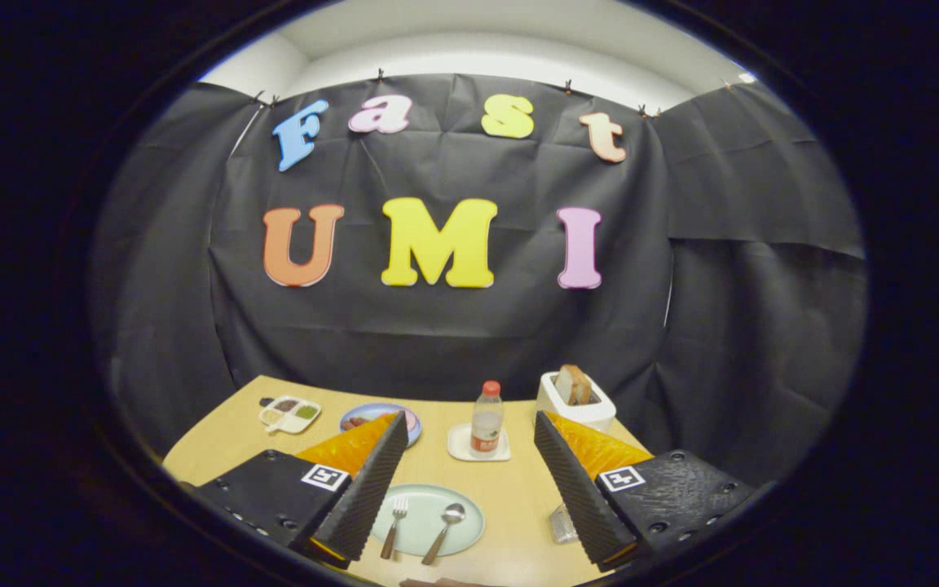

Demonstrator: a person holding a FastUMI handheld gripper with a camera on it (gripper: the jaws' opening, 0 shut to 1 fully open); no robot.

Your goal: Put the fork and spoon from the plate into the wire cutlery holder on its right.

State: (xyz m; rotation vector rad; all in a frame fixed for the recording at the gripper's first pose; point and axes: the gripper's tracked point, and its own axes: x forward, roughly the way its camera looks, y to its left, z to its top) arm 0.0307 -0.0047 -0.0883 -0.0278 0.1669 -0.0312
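Between our spread claw [469, 481] fingers, on the pale green plate [469, 534], silver fork [394, 526] and spoon [443, 531] lie handles near.

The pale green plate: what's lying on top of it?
On the plate lie a fork and a spoon, side by side, between the open gripper's fingers. One finger covers the plate's edge beside the fork.

One fork [394, 527], one spoon [444, 532] — two plates [425, 522].
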